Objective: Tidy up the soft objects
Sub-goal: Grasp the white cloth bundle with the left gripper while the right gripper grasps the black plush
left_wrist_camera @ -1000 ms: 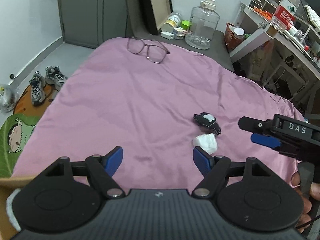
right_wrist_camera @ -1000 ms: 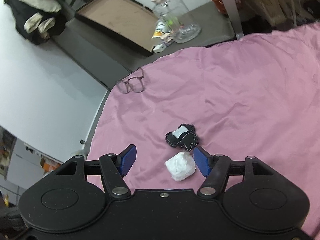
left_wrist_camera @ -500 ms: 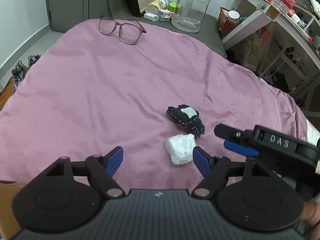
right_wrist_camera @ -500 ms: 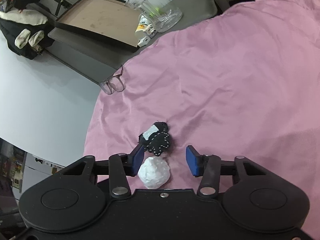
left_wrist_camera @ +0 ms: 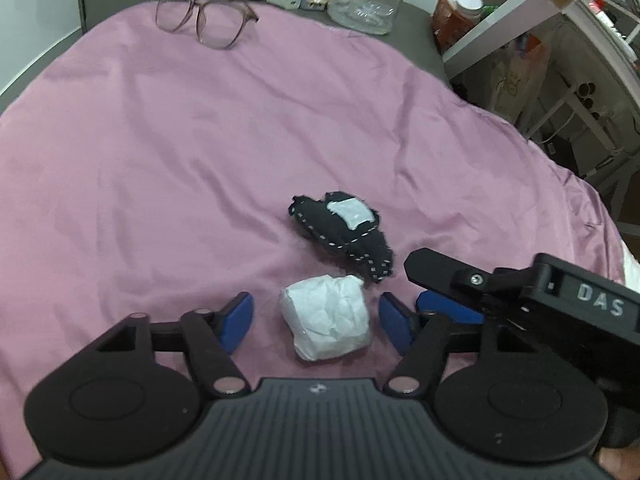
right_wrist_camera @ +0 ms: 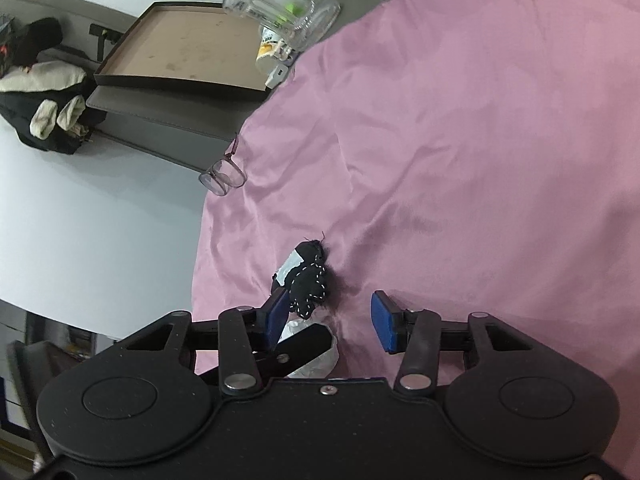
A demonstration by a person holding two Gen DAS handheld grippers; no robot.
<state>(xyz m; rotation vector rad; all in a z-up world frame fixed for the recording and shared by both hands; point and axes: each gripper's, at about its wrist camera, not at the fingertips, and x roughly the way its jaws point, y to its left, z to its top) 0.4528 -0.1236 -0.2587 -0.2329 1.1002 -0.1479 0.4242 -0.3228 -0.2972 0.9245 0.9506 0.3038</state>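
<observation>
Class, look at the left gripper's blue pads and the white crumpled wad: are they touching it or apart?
Apart. The left wrist view shows pink sheet on both sides of the white wad, between it and each open pad of the left gripper.

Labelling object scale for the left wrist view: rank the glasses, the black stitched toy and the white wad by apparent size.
1. black stitched toy
2. glasses and white wad: alike; the wad lies nearer the camera, so unranked.
</observation>
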